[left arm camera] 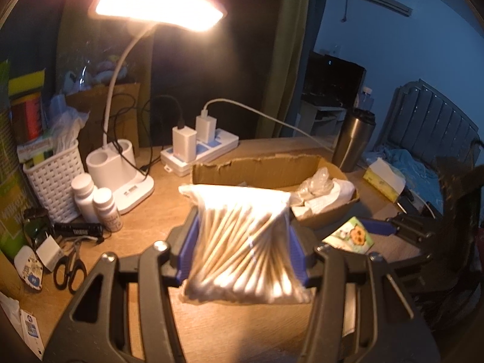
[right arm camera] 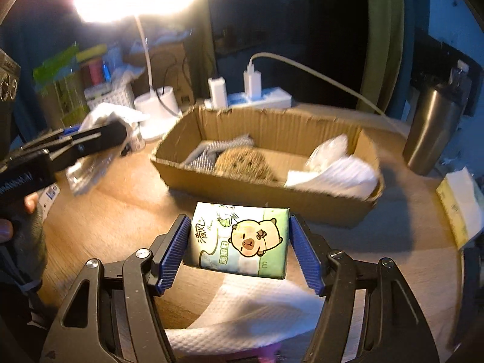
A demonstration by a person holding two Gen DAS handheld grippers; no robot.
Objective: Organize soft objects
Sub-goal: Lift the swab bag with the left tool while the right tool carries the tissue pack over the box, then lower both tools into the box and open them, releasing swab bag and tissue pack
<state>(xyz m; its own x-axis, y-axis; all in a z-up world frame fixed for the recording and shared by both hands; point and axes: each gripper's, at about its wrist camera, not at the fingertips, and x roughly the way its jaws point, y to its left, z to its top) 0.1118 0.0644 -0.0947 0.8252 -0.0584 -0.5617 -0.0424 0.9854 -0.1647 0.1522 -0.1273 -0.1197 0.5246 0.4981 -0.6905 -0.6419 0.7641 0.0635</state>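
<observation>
My left gripper (left arm camera: 243,242) is shut on a clear bag of cotton swabs (left arm camera: 242,242) and holds it above the desk, left of the cardboard box (left arm camera: 257,168). It also shows in the right wrist view (right arm camera: 90,139). My right gripper (right arm camera: 239,239) has its blue pads on both sides of a green tissue pack (right arm camera: 242,239) with a cartoon capybara, near the box's front wall (right arm camera: 242,187). The pack also shows in the left wrist view (left arm camera: 351,234). The box holds a brown plush (right arm camera: 245,163), a striped cloth (right arm camera: 208,154), a white cloth (right arm camera: 335,175) and a plastic bag (right arm camera: 329,148).
A lit desk lamp (left arm camera: 127,163), a power strip (left arm camera: 199,148) with chargers, a white basket (left arm camera: 54,178), two bottles (left arm camera: 93,199) and scissors (left arm camera: 69,269) crowd the left. A steel tumbler (right arm camera: 429,133) and tissue box (right arm camera: 459,205) stand right. A paper towel (right arm camera: 248,311) lies below my right gripper.
</observation>
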